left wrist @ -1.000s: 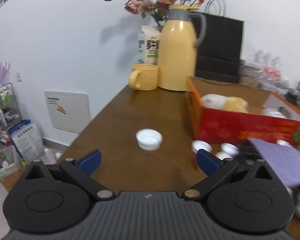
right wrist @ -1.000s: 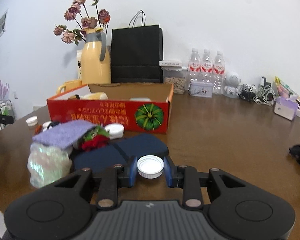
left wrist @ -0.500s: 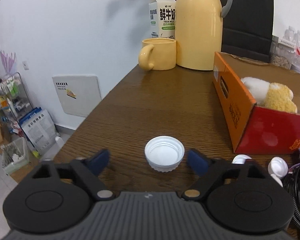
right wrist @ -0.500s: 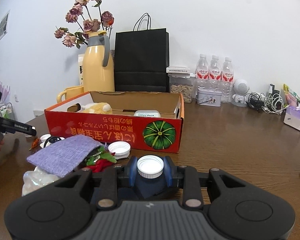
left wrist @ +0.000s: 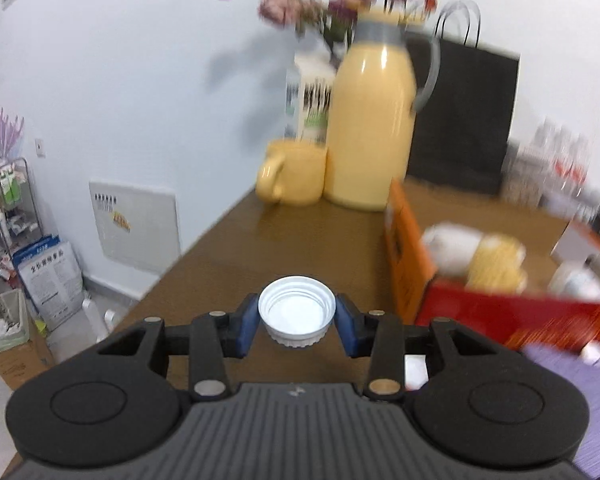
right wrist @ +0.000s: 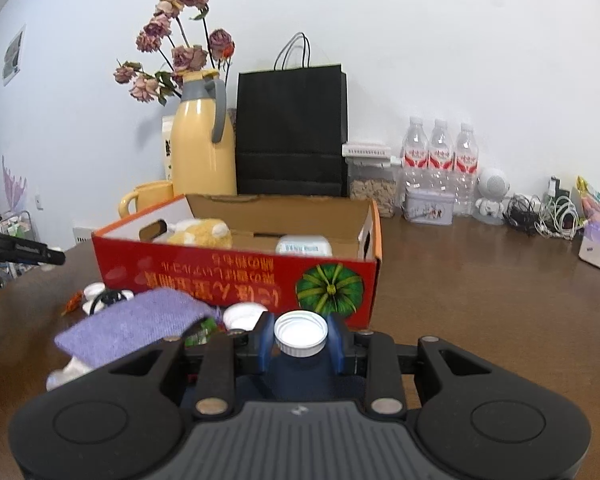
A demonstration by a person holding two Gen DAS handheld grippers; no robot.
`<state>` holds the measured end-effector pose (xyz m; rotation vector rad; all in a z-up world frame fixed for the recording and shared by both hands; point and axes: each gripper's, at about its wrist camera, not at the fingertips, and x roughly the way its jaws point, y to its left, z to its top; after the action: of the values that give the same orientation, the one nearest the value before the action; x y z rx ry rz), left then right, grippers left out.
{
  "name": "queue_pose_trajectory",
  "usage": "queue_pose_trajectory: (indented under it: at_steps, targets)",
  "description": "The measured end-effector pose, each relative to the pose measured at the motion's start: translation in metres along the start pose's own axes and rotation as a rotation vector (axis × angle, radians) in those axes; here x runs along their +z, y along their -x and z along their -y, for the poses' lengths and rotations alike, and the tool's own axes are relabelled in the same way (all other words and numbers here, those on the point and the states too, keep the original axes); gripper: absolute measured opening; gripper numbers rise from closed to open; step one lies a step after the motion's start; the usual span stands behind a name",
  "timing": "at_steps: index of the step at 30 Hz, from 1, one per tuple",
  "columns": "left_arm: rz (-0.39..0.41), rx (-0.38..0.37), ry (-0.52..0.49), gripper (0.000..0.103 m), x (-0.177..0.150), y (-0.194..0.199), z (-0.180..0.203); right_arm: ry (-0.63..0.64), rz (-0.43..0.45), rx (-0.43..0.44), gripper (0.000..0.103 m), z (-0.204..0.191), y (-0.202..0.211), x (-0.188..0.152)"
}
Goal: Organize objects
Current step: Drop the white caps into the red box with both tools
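In the left wrist view my left gripper (left wrist: 297, 326) has its jaws closing, and its blue pads (left wrist: 247, 324) touch both sides of a white cap (left wrist: 297, 312), open side up, held just above the brown table. My right gripper (right wrist: 300, 340) is shut on a second white cap (right wrist: 300, 332), in front of the red cardboard box (right wrist: 236, 280). The box (left wrist: 404, 264) holds a plush toy (right wrist: 202, 232) and a white container (right wrist: 304, 246). More white caps (right wrist: 242, 316) lie before the box beside a purple cloth (right wrist: 136, 324).
A yellow thermos (right wrist: 202, 152), a yellow mug (left wrist: 294, 172) and a black paper bag (right wrist: 292, 132) stand behind the box. Water bottles (right wrist: 440, 152) and a tangle of cables (right wrist: 540, 216) line the back right. The table's left edge (left wrist: 204, 236) drops to the floor.
The left jaws closed from wide open onto the white cap, and it has come up off the table. The right gripper, still holding its cap, has drawn closer to the red box.
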<state>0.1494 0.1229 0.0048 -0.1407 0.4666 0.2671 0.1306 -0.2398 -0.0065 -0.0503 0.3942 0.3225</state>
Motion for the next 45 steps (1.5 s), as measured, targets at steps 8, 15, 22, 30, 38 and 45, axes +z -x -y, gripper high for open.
queue_pose_trajectory:
  at_steps: [8,15,22,30,38,45]
  targets:
    - [0.084,-0.123,-0.08,0.041,0.031,0.02,0.059,0.052,0.077,0.058,0.027,-0.023,-0.021,0.046]
    - [0.034,-0.143,-0.076,0.041,0.038,-0.021,0.103,0.077,0.062,0.095,0.027,-0.042,-0.064,0.079]
    - [0.025,-0.125,-0.034,0.041,0.028,-0.055,0.119,0.041,-0.014,0.098,0.027,-0.041,-0.121,0.074]
    - [0.023,-0.149,-0.078,0.045,0.018,-0.062,0.123,0.051,-0.08,0.122,0.028,-0.042,-0.139,0.061]
    - [0.116,-0.149,-0.061,0.103,0.015,-0.047,0.117,0.02,-0.028,0.087,0.08,-0.036,-0.129,0.059]
    - [0.156,-0.155,-0.048,0.103,0.014,-0.04,0.113,-0.016,0.03,0.056,0.101,-0.028,-0.117,0.058]
